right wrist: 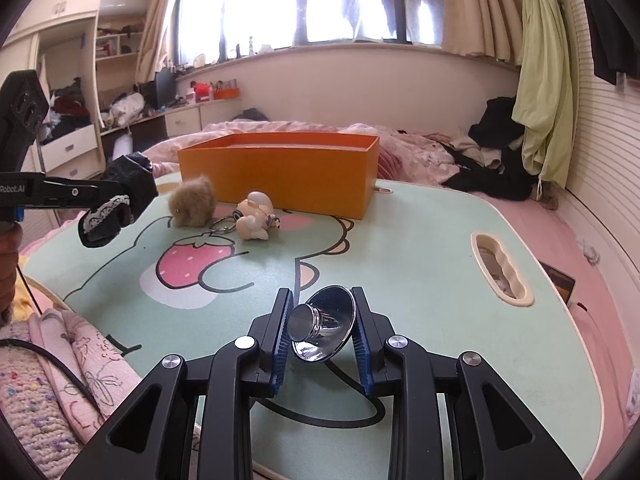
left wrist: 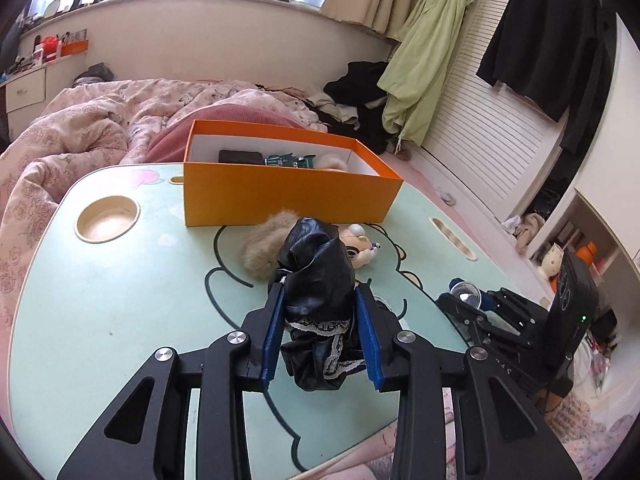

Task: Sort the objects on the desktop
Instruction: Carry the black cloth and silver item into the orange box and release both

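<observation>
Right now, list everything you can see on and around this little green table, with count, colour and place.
Cartoon-print folding table: one, pale green, on the bed.
Open cardboard box: one, orange, at the table's far edge.
Dark flat case: one, black, inside the box.
Toy car: one, green, inside the box.
Fluffy pompom: one, tan, in front of the box.
Plastic figure keychain: one, cream, beside the pompom.
Leather-look lace-trimmed garment: one, black, held above the table.
Shiny metal funnel-shaped cup: one, silver, held.
Left gripper: black, blue pads, shut on the garment.
Right gripper: same, shut on the cup.
</observation>
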`<state>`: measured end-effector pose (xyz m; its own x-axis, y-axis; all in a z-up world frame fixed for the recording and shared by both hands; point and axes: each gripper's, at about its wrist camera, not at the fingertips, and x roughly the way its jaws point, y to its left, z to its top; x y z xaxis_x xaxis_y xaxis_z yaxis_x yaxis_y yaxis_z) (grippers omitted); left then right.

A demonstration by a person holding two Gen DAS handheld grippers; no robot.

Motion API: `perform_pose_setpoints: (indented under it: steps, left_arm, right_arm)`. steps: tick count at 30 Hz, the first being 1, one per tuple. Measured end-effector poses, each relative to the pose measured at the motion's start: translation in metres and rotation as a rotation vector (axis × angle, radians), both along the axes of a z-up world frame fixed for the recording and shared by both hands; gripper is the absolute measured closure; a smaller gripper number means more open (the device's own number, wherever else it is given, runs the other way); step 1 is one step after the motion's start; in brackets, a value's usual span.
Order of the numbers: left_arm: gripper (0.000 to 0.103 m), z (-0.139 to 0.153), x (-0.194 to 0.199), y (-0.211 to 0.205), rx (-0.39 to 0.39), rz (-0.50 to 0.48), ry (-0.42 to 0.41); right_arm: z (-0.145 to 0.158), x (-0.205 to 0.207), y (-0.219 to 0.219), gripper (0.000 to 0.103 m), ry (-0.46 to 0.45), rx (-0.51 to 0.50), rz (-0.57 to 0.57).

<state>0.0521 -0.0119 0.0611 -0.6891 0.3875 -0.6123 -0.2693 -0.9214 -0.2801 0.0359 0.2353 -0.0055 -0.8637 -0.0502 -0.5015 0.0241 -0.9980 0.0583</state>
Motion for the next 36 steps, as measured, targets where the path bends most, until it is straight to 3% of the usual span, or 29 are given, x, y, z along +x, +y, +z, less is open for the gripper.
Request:
perform_pose_setpoints:
  steps: [6,11,15,18,19,20,22,23,26,32,36]
  left_arm:
    - [0.067,0.029,-0.011,-0.005,-0.04,0.042,0.072]
    - [0.067,0.055,-0.05,-0.002,-0.078,0.052,0.105]
    - [0.067,0.064,-0.104,0.003,-0.087,0.052,0.075]
    - [0.063,0.054,-0.154,0.011,-0.129,0.091,-0.008]
    - [0.059,0.047,-0.168,0.013,-0.138,0.117,-0.036]
    - [0.058,0.04,-0.179,0.013,-0.142,0.137,-0.058]
    - [0.058,0.029,-0.187,0.01,-0.147,0.175,-0.096]
    - [0.058,0.026,-0.186,0.007,-0.137,0.189,-0.105]
    - [0.036,0.023,-0.167,-0.006,-0.083,0.2,-0.078]
    - [0.034,0.038,-0.117,-0.019,-0.069,0.214,-0.004]
    - [0.029,0.041,-0.069,-0.004,-0.136,0.14,0.038]
  right_arm:
    - [0.047,-0.013,0.007,0.076,0.038,-0.104,0.037]
    - [0.087,-0.064,0.024,0.076,-0.004,-0.204,0.02]
    - [0.102,-0.124,0.025,0.076,-0.052,-0.21,0.012]
    - [0.101,-0.169,0.02,0.076,-0.094,-0.206,0.01]
    - [0.097,-0.185,0.019,0.069,-0.116,-0.228,0.025]
    - [0.091,-0.198,0.019,0.051,-0.142,-0.269,0.046]
    - [0.081,-0.211,0.022,0.04,-0.181,-0.349,0.042]
    - [0.078,-0.211,0.022,0.04,-0.182,-0.368,0.023]
    - [0.081,-0.195,0.021,0.04,-0.13,-0.364,0.011]
    - [0.095,-0.143,0.011,0.036,-0.064,-0.299,0.016]
    - [0.085,-0.102,-0.009,0.031,-0.084,-0.217,0.017]
